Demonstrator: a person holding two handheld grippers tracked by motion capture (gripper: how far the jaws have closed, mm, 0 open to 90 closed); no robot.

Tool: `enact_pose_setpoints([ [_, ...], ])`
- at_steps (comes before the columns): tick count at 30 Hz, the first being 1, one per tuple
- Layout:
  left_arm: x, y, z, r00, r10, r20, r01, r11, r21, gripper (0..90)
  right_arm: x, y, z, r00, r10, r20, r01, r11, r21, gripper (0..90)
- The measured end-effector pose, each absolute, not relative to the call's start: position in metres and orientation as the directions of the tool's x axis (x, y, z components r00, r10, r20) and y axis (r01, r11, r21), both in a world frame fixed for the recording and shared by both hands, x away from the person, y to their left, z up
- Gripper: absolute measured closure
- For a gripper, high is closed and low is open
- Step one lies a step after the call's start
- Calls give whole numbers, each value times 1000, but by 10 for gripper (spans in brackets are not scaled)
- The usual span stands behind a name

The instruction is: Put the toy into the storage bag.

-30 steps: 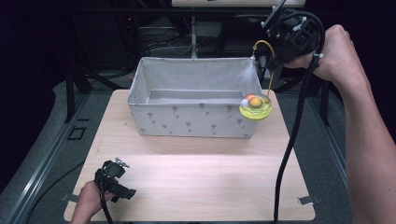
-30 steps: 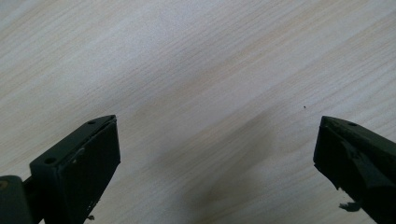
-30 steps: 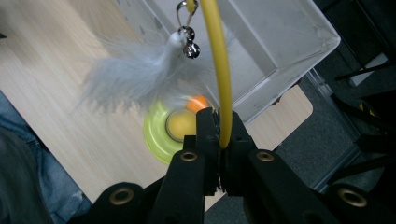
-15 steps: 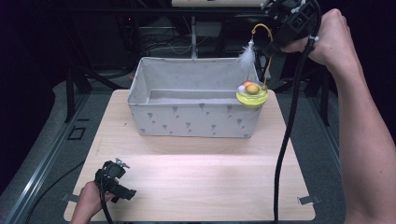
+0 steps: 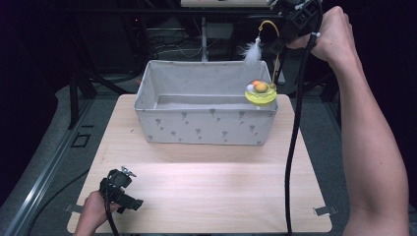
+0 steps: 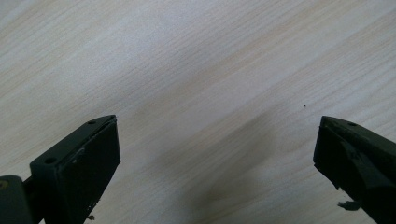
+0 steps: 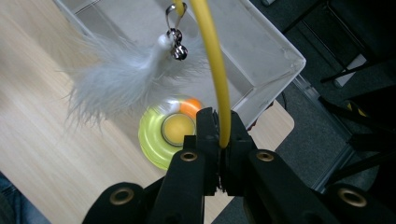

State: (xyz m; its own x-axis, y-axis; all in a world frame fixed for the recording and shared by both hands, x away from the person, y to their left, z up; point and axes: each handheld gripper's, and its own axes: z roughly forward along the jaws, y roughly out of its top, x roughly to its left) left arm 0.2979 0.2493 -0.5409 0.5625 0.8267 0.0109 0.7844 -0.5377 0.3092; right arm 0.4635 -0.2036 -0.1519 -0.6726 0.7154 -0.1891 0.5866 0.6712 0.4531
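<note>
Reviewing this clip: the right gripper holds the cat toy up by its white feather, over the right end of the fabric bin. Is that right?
Not quite. The right gripper holds the cat toy by its yellow wire stem, not the white feather, which dangles free; the right gripper view shows this. It is over the right end of the fabric bin.

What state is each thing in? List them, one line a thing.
Cat toy: lifted, hanging at the bin's right end.
Yellow wand: clamped in the right tool.
Feather: dangling from the wand's tip.
Fabric bin: upright, open-topped.
Left tool: open, holding nothing, near the table.
</note>
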Motion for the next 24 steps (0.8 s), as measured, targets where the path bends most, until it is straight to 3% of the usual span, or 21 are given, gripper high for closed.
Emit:
enact_pose_setpoints([
  [24,297,250,-540,564,826,9,783,-537,314,7,515,-194,-202,-624,768,-141,636,605,479,882],
])
